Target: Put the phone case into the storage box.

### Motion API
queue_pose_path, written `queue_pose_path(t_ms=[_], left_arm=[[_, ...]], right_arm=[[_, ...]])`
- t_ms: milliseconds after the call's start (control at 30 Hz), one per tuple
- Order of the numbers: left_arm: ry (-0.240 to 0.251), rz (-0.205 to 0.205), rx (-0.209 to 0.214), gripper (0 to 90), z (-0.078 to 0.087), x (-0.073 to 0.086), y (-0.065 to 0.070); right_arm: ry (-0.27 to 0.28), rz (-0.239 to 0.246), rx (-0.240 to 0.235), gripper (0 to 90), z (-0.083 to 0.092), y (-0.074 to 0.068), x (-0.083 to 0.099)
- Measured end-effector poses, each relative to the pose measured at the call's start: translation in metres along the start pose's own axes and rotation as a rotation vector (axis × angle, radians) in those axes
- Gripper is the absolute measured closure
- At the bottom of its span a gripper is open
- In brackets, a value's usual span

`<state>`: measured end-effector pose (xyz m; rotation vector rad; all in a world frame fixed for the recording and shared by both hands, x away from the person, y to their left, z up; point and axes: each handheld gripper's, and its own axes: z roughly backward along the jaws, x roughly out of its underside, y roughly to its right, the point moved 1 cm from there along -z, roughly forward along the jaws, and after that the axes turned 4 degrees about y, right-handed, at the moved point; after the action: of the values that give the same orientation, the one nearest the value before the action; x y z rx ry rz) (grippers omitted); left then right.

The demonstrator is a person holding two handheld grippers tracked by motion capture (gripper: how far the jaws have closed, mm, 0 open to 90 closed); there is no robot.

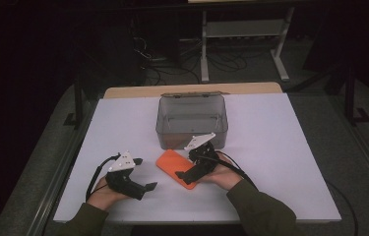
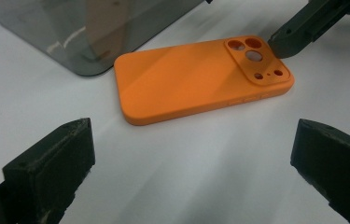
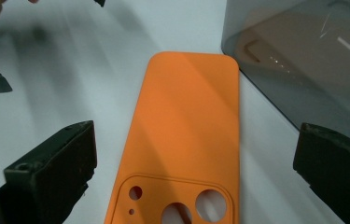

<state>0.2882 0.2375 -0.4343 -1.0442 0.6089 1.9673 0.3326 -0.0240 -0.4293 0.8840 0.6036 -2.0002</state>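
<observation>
Orange and face-down, the silicone phone case (image 1: 174, 167) lies flat on the white counter (image 1: 280, 157), just in front of the smoky transparent plastic box (image 1: 192, 120). Over its camera-cutout end the right hand-held gripper (image 1: 186, 176) hovers with jaws spread wide, grasping nothing. Well to the left, the left hand-held gripper (image 1: 145, 186) is likewise released, pointing toward the case.
</observation>
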Motion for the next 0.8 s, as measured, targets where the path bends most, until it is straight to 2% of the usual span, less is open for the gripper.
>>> queue_pose_path(t_ms=[800], left_arm=[[-0.004,0.001,-0.002,0.0,0.000,0.000,0.000]], right_arm=[[-0.085,0.019,0.012,0.0,-0.016,-0.007,0.006]])
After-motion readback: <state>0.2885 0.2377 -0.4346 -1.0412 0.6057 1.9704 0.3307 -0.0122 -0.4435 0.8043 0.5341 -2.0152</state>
